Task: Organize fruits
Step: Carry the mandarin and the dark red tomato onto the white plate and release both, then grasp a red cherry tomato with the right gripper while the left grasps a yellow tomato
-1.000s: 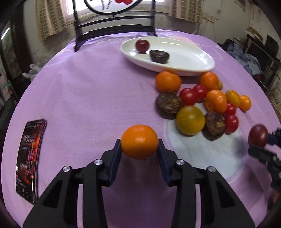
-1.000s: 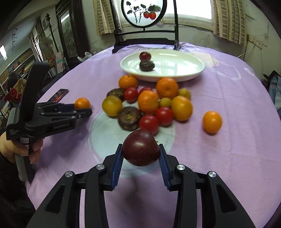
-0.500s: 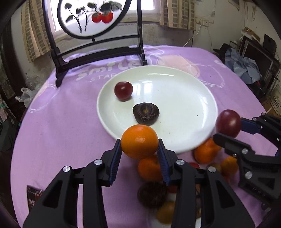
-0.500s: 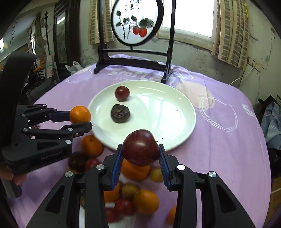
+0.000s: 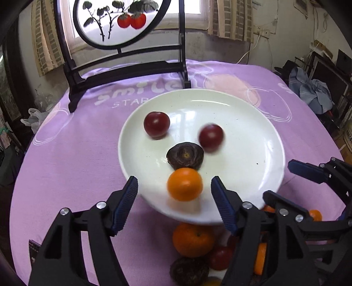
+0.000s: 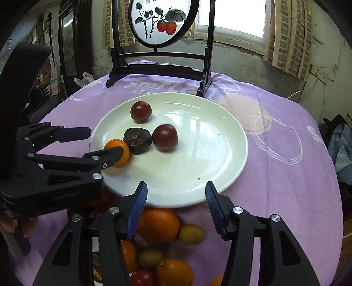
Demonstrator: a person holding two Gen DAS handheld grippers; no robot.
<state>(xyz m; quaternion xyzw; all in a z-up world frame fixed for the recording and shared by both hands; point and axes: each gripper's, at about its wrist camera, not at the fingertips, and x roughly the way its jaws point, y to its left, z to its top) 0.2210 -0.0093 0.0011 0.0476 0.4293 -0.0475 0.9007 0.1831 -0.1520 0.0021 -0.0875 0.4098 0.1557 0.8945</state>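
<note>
Two hand-held grippers just opening, empty, left (image 5: 174,190), right (image 6: 176,193), four fruits on plate (image 5: 253,123)

Window (image 6: 233,19): bright daylight behind the table, flanked by beige checked curtains (image 6: 288,35).
Wall (image 5: 231,50): worn grey plaster, white cable hanging.
Table (image 5: 72,154): round, covered in lilac cloth.
Screen (image 5: 116,19): round painted panel, dark wooden stand.
Right side: cluttered dark shelves, blue cloth (image 5: 312,90).
</note>
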